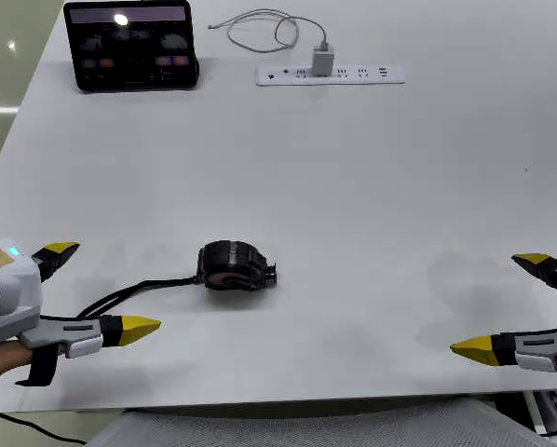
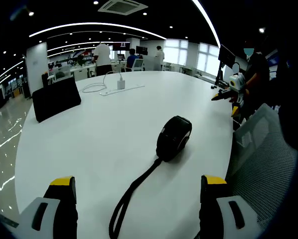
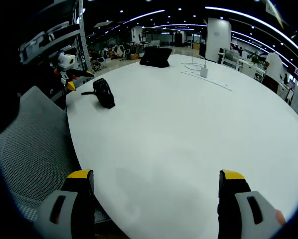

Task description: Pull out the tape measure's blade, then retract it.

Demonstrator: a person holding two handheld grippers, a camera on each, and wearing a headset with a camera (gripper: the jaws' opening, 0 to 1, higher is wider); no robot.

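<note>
A black tape measure (image 1: 233,266) lies on the white table (image 1: 353,186), its blade drawn in and a black wrist strap (image 1: 134,293) trailing to the left. In the left gripper view the tape measure (image 2: 174,137) sits just ahead of the jaws, the strap (image 2: 131,196) running back between them. My left gripper (image 1: 101,289) stands open at the table's near left, its yellow-tipped fingers (image 2: 64,182) wide apart and holding nothing. My right gripper (image 1: 511,303) is open at the near right, far from the tape measure (image 3: 103,93).
A dark tablet (image 1: 131,44) stands on its stand at the far left. A white power strip (image 1: 330,74) with a plugged charger and coiled cable (image 1: 260,30) lies at the far middle. A grey mesh chair (image 3: 34,144) sits below the table's near edge.
</note>
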